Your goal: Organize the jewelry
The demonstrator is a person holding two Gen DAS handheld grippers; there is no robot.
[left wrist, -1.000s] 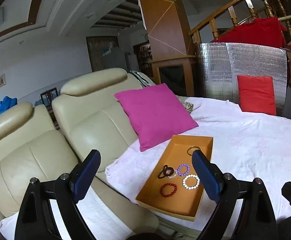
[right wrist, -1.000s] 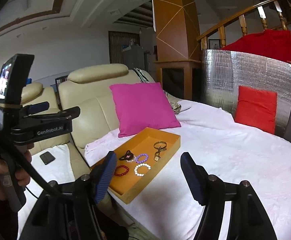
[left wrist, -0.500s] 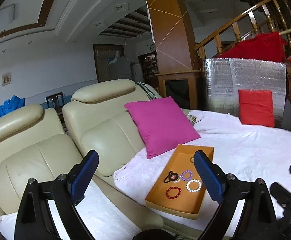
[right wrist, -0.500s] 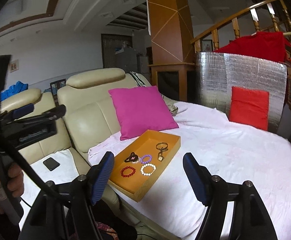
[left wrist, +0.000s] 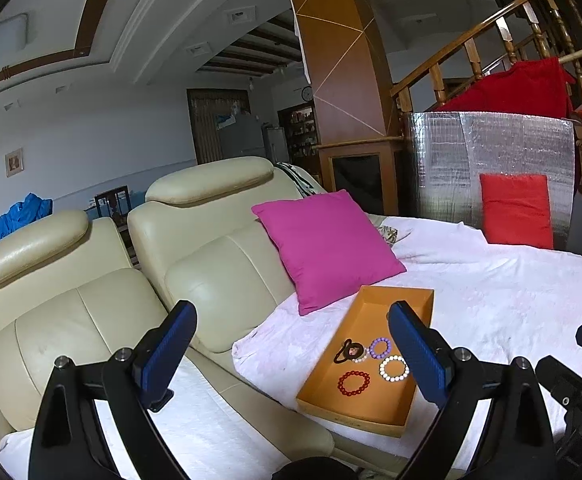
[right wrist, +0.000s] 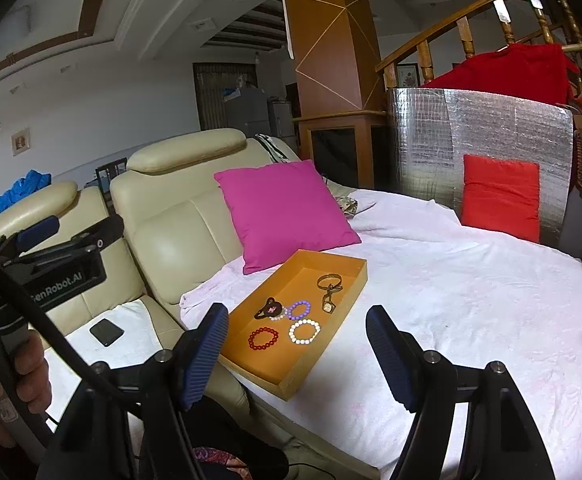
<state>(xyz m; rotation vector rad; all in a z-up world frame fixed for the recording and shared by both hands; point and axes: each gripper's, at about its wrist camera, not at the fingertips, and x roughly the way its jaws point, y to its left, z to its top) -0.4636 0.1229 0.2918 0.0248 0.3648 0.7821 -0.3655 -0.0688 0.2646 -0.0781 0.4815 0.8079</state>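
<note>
- We judge the task close to its end, or barely begun: every piece of jewelry we can see lies inside the orange tray point(right wrist: 347, 280), which sits on the white bedspread point(right wrist: 471, 300) just in front of the pink cushion point(right wrist: 287, 212). Nothing lies loose on the cloth around it.
- What may remain is sorting within the tray; the pieces cluster toward its near half, and the far left part is bare.
- Our left gripper point(left wrist: 289, 354) hangs near the sofa point(left wrist: 103, 320), fingers spread with nothing between them.
- Our right gripper point(right wrist: 297, 354) hovers short of the tray's near corner, fingers likewise spread and empty.
- Neither gripper touches the tray or any piece.
- Count of jewelry, five pieces in all:
  - one red bead bracelet point(right wrist: 263, 338), nearest us;
  - one white bead bracelet point(right wrist: 304, 331), just right of the red one;
  - one purple bead bracelet point(right wrist: 299, 309), behind the white one;
  - one dark hair tie with a charm point(right wrist: 269, 309), left of the purple one, touching it as far as we can tell;
  - one gold wristwatch point(right wrist: 329, 292), farthest back, toward the right wall.
- Other counts: one tray, one pink cushion, one red cushion point(right wrist: 501, 196) far right, one dark phone point(right wrist: 107, 332) on the sofa seat at left.
</note>
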